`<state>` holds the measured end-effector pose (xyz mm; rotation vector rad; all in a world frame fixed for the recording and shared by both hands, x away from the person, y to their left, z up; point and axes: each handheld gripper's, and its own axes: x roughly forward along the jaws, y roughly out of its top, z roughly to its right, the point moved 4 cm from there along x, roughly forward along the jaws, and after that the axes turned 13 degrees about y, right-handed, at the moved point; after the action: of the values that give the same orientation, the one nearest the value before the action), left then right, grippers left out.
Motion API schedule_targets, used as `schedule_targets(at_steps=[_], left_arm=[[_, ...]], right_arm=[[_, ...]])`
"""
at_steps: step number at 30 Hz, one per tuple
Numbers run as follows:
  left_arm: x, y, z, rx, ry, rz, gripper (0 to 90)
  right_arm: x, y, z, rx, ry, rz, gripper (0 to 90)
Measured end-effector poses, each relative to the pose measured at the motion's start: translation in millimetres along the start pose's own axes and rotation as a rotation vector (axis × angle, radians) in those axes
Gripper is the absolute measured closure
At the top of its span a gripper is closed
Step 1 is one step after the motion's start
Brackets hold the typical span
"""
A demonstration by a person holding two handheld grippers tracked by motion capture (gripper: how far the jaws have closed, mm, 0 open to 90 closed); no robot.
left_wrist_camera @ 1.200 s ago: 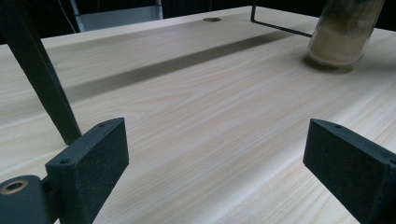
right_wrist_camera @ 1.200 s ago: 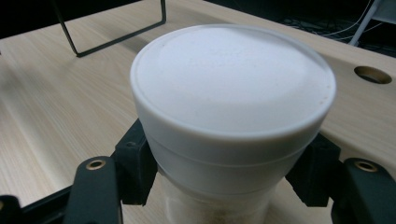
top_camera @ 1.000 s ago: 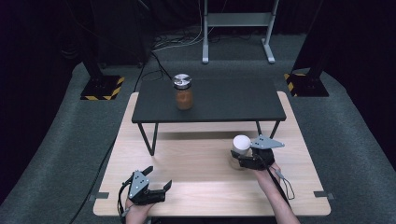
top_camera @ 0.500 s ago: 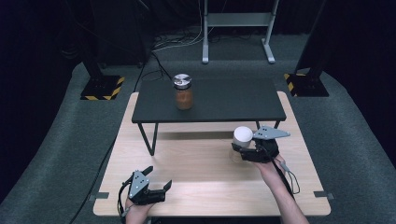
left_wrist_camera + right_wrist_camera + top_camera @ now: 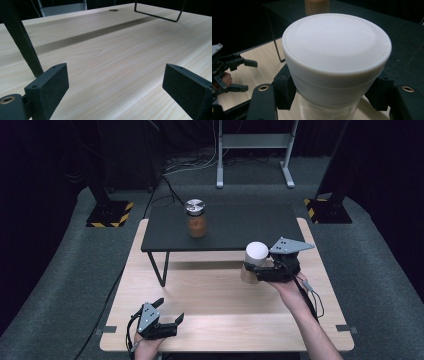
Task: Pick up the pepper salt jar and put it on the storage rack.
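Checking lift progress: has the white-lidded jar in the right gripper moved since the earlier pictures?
Yes. The jar, clamped in the right gripper, has risen toward the black shelf's front edge in the high view.

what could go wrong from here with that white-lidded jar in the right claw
The right claw grips the white-lidded jar just under its lid, so the glass might slip down through the pads. The black shelf edge is close in front of the jar; moving forward too low could knock the jar against it. The brown jar already stands on the shelf and might get bumped if the new one goes nearby.
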<state>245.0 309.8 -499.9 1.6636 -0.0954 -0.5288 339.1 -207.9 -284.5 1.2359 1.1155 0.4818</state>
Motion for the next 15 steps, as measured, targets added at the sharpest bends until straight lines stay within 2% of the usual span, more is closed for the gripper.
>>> schedule_targets(at_steps=[11, 15], left_arm=[[0.3, 0.2, -0.6, -0.001, -0.003, -0.002, 6.5], [0.4, 0.3, -0.7, -0.002, -0.004, -0.003, 6.5]], right_arm=[[-16.4, 44.2, 4.9, 0.003, -0.011, 0.023, 34.6], [-18.2, 57.3, 6.5, 0.004, -0.032, 0.032, 34.5]])
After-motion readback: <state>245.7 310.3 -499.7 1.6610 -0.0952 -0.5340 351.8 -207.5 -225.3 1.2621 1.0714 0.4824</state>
